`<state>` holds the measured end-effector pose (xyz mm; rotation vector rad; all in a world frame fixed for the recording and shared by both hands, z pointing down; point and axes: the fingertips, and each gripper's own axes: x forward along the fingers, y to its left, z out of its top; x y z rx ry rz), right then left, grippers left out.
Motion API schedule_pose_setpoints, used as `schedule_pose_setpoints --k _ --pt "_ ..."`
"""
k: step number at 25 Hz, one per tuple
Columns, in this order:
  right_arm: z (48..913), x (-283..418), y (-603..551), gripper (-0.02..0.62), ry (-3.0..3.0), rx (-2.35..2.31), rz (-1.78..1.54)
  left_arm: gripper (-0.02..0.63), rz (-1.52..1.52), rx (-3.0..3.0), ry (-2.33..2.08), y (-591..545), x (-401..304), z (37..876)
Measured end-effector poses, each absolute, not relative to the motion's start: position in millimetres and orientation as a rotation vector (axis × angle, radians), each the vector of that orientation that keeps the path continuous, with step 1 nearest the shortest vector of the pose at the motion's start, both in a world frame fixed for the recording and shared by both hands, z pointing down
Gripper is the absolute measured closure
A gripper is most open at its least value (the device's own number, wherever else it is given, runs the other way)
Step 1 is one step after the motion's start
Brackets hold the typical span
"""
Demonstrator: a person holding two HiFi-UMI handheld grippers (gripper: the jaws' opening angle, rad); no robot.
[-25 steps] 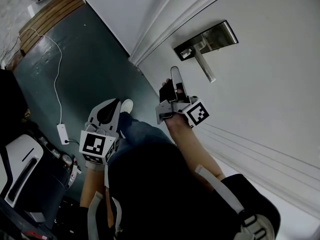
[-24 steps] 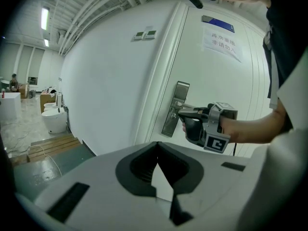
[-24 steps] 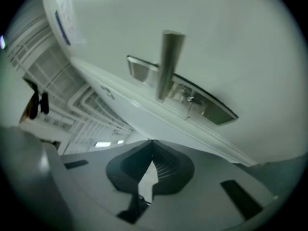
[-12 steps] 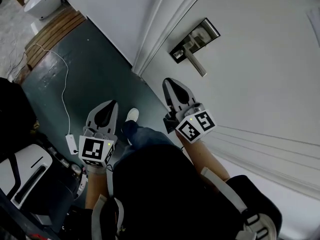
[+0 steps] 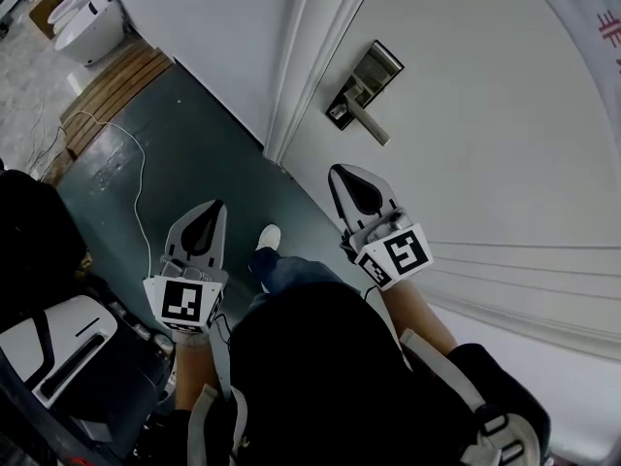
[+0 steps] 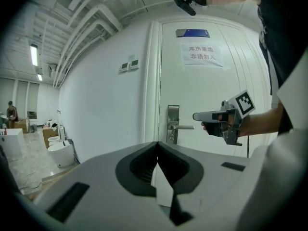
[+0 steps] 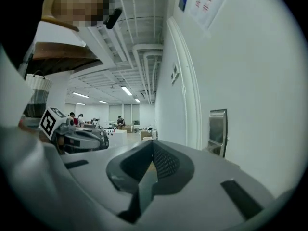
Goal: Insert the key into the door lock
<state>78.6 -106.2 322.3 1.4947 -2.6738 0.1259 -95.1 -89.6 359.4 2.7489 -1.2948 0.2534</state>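
The white door (image 5: 485, 124) carries a steel lock plate (image 5: 361, 85) with a lever handle (image 5: 370, 125). My right gripper (image 5: 342, 172) is level, shut, a short way below and left of the handle, apart from it. My left gripper (image 5: 215, 205) hangs further left over the dark floor, also shut. From the left gripper view the lock plate (image 6: 173, 124) stands straight ahead of the left gripper (image 6: 157, 143), with the right gripper (image 6: 195, 116) beside the handle (image 6: 184, 127). The right gripper view has the right gripper (image 7: 153, 141) and the lock plate (image 7: 217, 131) at its right. No key shows in any view.
The door frame (image 5: 301, 66) meets a white wall on the left. A white cable (image 5: 136, 187) trails over the dark floor. White toilets (image 5: 87, 22) and a wooden platform (image 5: 116, 85) lie far left. A white machine (image 5: 49, 338) stands at bottom left. A paper notice (image 6: 202, 55) hangs on the door.
The right gripper has rolled level and eased back from the handle. The head view has swung so the lock sits further left. The left gripper has barely moved.
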Motion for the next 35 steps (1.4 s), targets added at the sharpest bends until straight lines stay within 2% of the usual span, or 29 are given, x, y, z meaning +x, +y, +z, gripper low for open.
schedule_pose_setpoints --k 11,35 --pt "305 85 -74 0.58 -2.567 1.458 -0.09 0.598 0.238 2.801 -1.344 -69 -98 332" --pt "318 99 -45 0.58 -2.495 1.481 -0.037 0.598 0.279 2.825 -1.309 -44 -82 339"
